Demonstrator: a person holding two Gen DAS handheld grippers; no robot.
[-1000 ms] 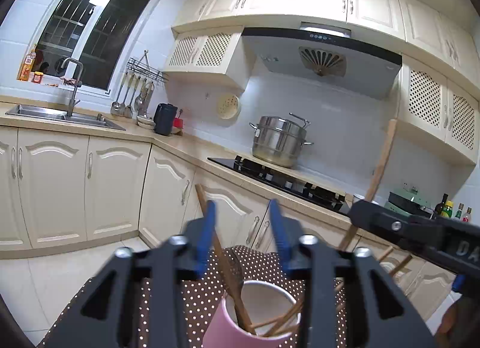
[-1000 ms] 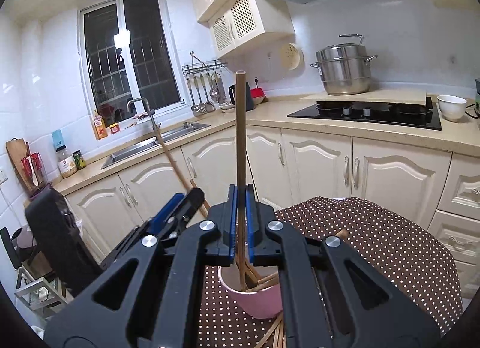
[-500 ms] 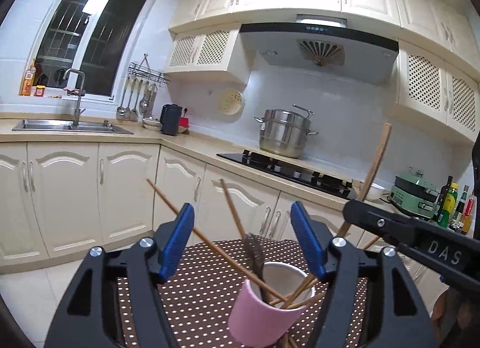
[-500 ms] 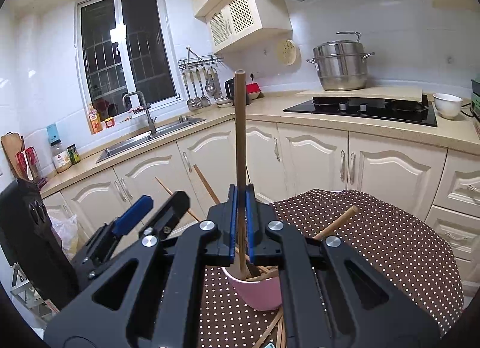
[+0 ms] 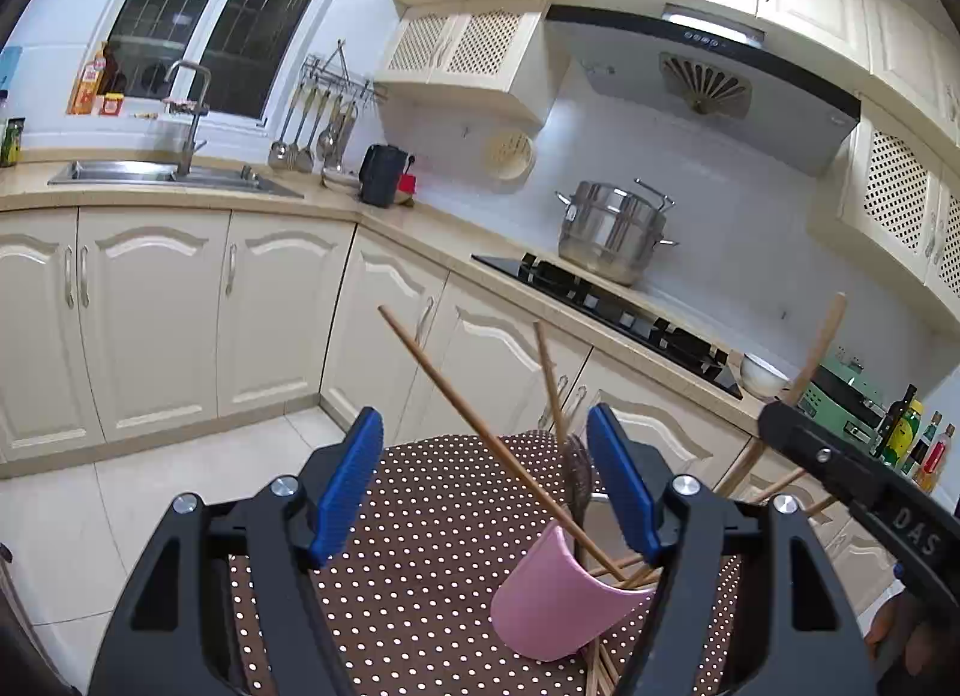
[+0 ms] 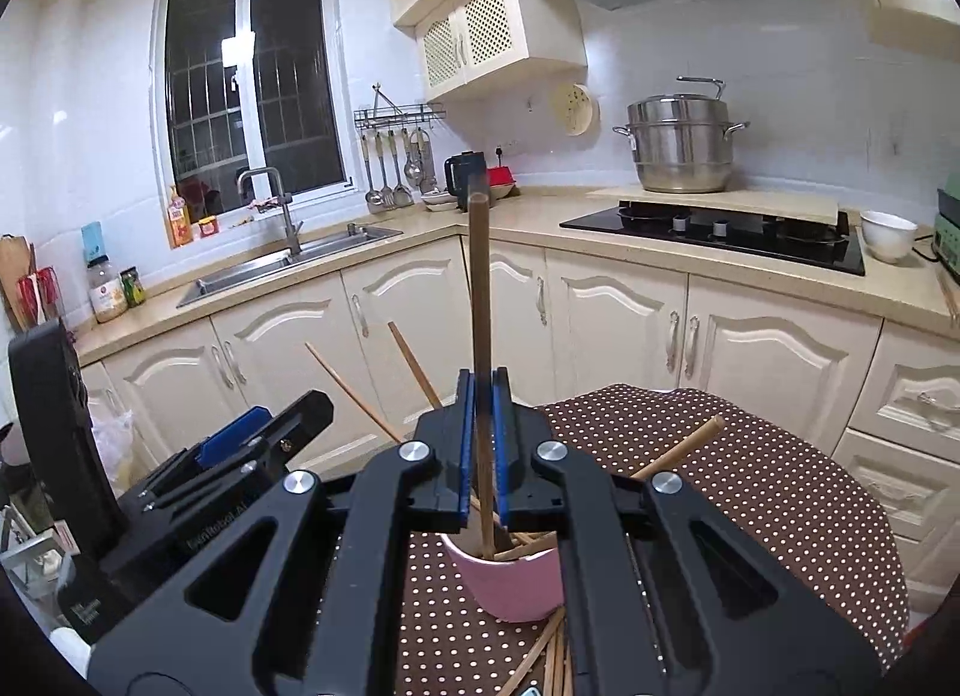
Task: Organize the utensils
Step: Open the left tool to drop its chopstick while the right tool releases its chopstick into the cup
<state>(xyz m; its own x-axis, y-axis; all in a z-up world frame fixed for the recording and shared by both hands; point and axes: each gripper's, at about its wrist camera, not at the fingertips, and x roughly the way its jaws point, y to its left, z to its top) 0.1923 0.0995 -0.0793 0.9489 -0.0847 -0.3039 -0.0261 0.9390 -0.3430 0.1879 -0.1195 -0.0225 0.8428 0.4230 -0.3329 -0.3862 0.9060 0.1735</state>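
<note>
A pink cup (image 5: 555, 606) (image 6: 510, 585) stands on a brown polka-dot tablecloth (image 5: 420, 546) (image 6: 750, 480) and holds several wooden chopsticks (image 5: 468, 414) that lean outward. My right gripper (image 6: 482, 444) is shut on a long wooden utensil handle (image 6: 480, 300), held upright with its lower end inside the cup. My left gripper (image 5: 489, 486) is open and empty, just behind and left of the cup. The right gripper shows at the right of the left wrist view (image 5: 840, 468). More chopsticks (image 6: 552, 654) lie on the cloth beside the cup.
Cream kitchen cabinets (image 6: 630, 324) run behind the table. A sink (image 6: 288, 264), a black hob (image 6: 720, 228) with a steel pot (image 6: 681, 141), a white bowl (image 6: 888, 234) and hanging ladles (image 6: 396, 168) sit on the counter.
My left gripper has opened wide and pulled back, leaving a chopstick leaning in the cup. My right gripper still holds the wooden handle and has lowered slightly.
</note>
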